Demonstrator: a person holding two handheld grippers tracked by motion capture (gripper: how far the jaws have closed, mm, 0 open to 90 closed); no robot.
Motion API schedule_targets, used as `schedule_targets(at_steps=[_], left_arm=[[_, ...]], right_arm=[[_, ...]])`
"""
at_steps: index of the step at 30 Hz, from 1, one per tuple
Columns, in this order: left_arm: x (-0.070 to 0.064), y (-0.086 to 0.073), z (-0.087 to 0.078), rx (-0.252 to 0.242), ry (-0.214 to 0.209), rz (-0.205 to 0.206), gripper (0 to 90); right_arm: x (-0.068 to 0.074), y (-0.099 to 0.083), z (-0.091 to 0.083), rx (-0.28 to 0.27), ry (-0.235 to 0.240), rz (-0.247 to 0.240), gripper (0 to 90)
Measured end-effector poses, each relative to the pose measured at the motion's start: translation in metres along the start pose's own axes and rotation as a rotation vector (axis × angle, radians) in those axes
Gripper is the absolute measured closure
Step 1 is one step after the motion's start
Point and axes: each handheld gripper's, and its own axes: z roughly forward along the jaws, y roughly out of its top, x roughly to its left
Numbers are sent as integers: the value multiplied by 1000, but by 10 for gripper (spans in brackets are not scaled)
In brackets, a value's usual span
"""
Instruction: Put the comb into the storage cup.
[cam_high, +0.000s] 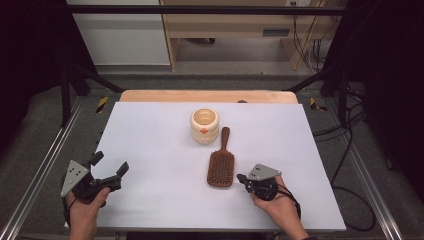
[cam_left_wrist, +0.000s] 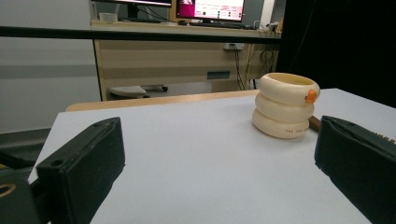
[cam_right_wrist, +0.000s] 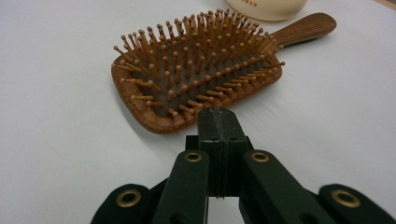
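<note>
Lying bristles-up on the white tabletop (cam_high: 160, 140), a wooden paddle hairbrush (cam_high: 221, 165) sits a little toward 4 o'clock of the sheet's centre, its handle running toward 12 o'clock and its broad head toward 6 o'clock

Item: cream-coloured ribbed cup (cam_high: 204, 125), three stacked rings with a small orange mark on its wall, standing upright at 11 o'clock of the hairbrush, just beside the handle tip; in the left gripper view the cup (cam_left_wrist: 285, 105) stands ahead and to the right, with the handle end showing behind its base

Item: right hand-held gripper (cam_high: 242, 178), held in the person's right hand (cam_high: 280, 205) at 3 o'clock of the brush head, near it but apart. Jaws pressed together with nothing between them (clenched, empty); in the right gripper view the closed tips (cam_right_wrist: 219, 122) point at the near edge of the brush head (cam_right_wrist: 196, 79), stopping just short of it

Item: left hand-held gripper (cam_high: 110, 165), held in the left hand (cam_high: 85, 207) near the tabletop's 8 o'clock corner, well apart from both hairbrush and cup. Jaws spread wide and released, with bare tabletop between them in the left gripper view (cam_left_wrist: 212, 158)
</note>
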Motion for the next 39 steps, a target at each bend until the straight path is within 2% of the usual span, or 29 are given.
schedule_targets(at_steps=[6, 14, 20, 34, 39], left_arm=[[1, 0, 0, 3, 1, -1, 18], [1, 0, 0, 4, 1, 3, 18], [1, 0, 1, 6, 2, 1, 18], [2, -1, 1, 6, 3, -3, 18], [2, -1, 1, 7, 2, -4, 19]], right_arm=[[3, 1, 6, 29, 7, -21, 900], [3, 1, 10, 48, 15, -21, 900], [9, 4, 17, 71, 29, -54, 900], [30, 20, 37, 56, 69, -109, 900], [33, 25, 44, 53, 71, -126, 900]])
